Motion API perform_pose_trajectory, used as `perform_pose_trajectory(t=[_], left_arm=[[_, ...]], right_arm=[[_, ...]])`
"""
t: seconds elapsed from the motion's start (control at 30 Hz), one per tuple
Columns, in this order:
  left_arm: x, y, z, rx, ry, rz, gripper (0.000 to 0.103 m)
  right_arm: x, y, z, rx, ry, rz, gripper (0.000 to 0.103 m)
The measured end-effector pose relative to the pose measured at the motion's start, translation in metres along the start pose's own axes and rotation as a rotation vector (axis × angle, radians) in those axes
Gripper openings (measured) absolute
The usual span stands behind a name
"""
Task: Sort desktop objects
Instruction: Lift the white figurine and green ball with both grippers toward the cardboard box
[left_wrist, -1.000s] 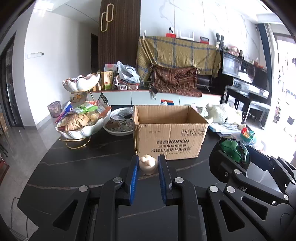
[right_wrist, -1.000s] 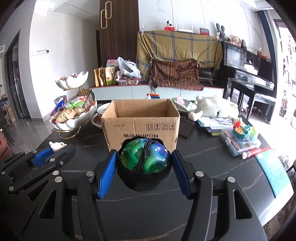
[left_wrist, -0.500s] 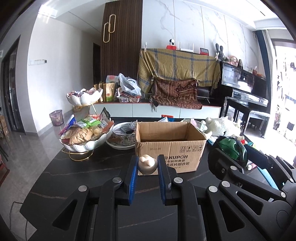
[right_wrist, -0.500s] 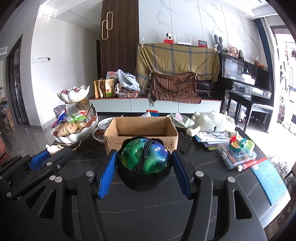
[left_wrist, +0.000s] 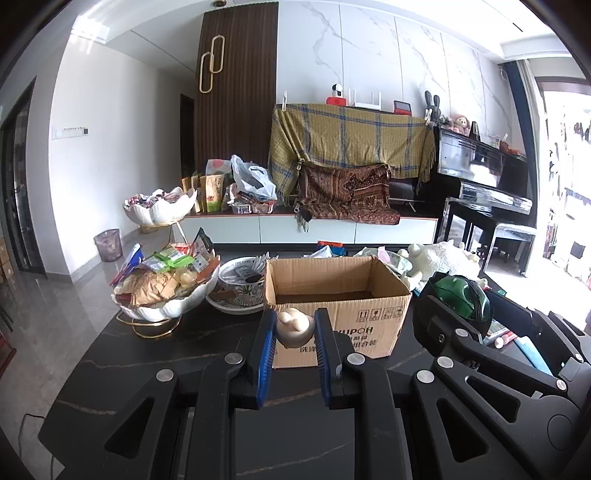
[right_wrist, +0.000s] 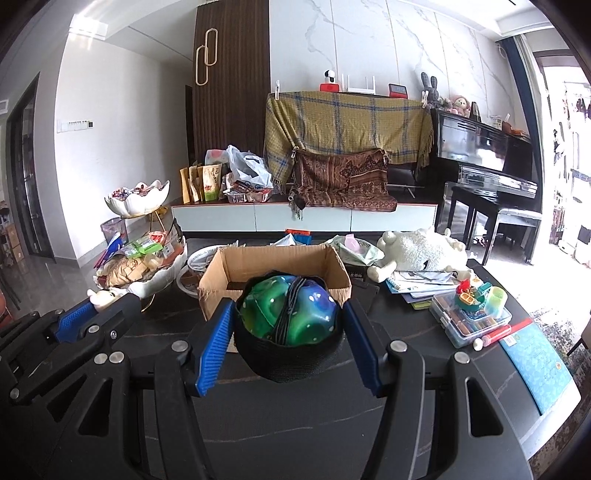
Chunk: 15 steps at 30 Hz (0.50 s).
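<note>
Both wrist views look forward and slightly down along their own fingers, from above the table's (left_wrist: 122, 365) near edge toward its far edge. Left view sits left of right. Shared: cardboard box (left_wrist: 338, 295) (right_wrist: 273, 267), close ahead; each sees the other hand-held gripper.

A cardboard box (right_wrist: 273, 271) sits between a snack bowl (right_wrist: 155, 282) and a plush toy (right_wrist: 417, 249).

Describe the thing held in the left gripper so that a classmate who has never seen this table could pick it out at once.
Find the open cardboard box in the middle of the dark table. Just before its front, the left gripper is shut on a small cream figurine, smooth and rounded, unlike the green toy beside it.
</note>
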<state>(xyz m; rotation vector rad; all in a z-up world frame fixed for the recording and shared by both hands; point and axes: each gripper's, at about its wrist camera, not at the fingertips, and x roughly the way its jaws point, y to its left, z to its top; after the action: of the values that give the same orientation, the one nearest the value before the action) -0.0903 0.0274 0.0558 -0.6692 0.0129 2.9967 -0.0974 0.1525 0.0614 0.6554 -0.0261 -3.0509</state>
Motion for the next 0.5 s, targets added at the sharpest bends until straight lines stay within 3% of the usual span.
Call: perform_pose_trajectory(t=[0.5], left_arm=[[0.033,0.002,0.013,0.002,0.009,-0.011,0.017]], right_arm=[[0.029,-0.002,0.015,0.001,0.011,-0.011,0.057]])
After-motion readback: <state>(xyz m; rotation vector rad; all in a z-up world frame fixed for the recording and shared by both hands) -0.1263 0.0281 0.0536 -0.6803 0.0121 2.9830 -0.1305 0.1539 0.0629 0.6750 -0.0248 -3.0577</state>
